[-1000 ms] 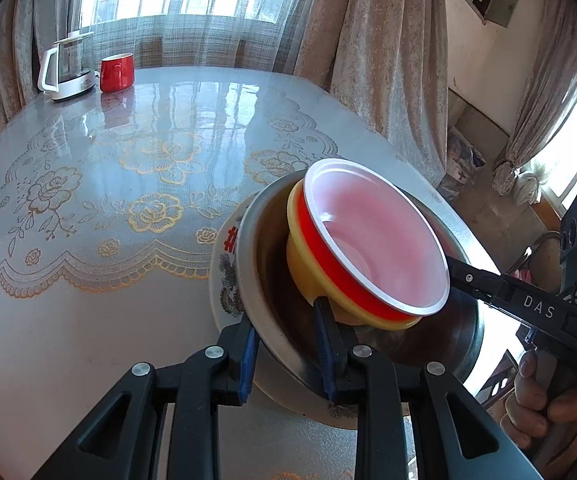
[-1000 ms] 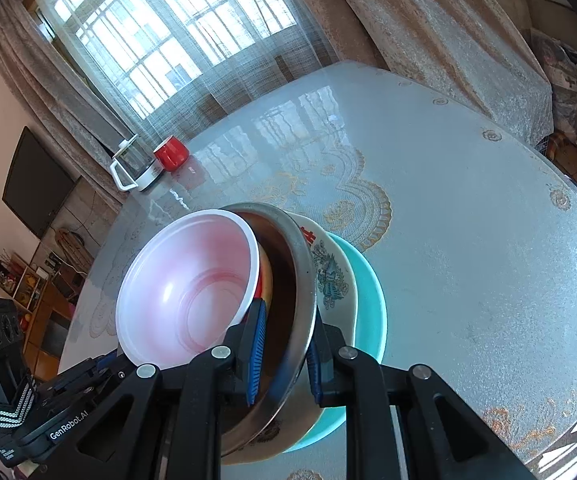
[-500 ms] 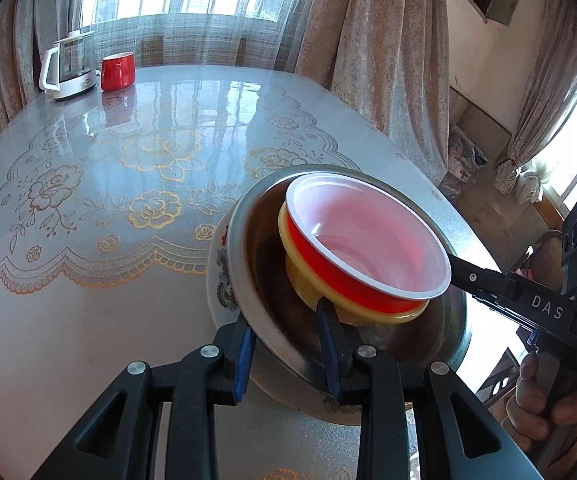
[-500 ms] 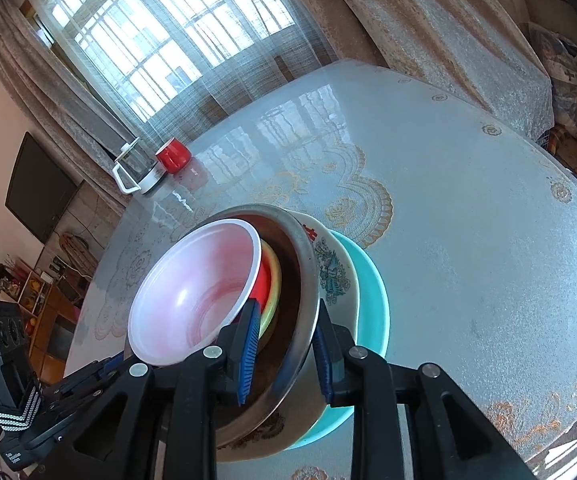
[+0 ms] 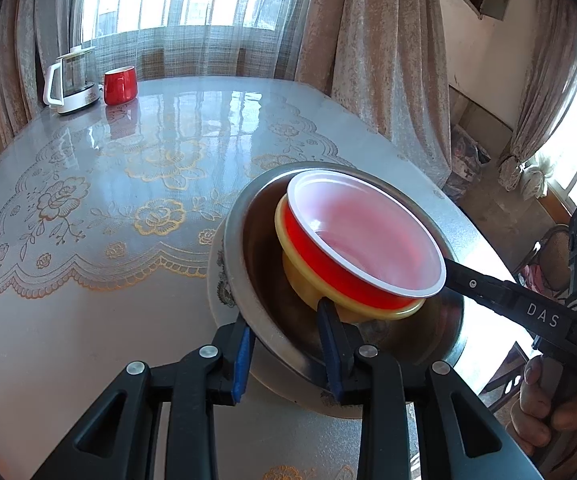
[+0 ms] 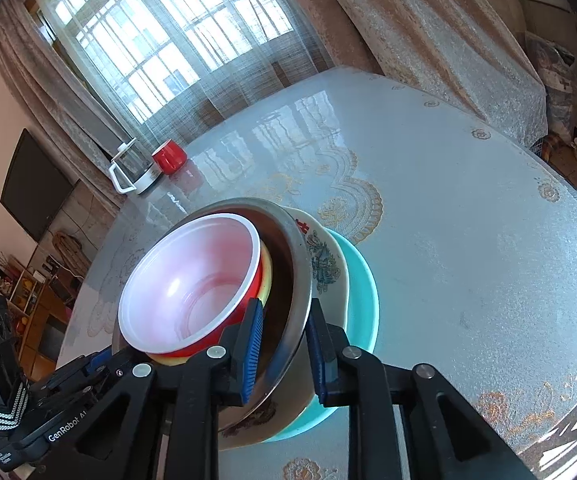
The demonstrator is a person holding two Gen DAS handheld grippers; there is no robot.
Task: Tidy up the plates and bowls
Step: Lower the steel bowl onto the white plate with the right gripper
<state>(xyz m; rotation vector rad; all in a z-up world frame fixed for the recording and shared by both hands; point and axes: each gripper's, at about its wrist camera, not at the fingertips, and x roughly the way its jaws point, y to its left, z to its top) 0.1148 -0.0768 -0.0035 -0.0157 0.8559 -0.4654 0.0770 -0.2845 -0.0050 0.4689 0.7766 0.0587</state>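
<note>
Left gripper [image 5: 286, 354] pinches steel bowl [image 5: 264, 320] rim, right gripper [image 6: 282, 354] jaws closing around its opposite rim, red bowl [image 5: 364, 240] in yellow bowl [image 5: 308, 286] nested inside, stack on plates on table [image 5: 108, 200].

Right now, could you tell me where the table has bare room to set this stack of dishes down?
The table is bare between the stack and the kettle with the red cup at the far window end. In the right wrist view it is also bare beside the teal plate. It is crowded only at the steel bowl, where both tools meet.
</note>
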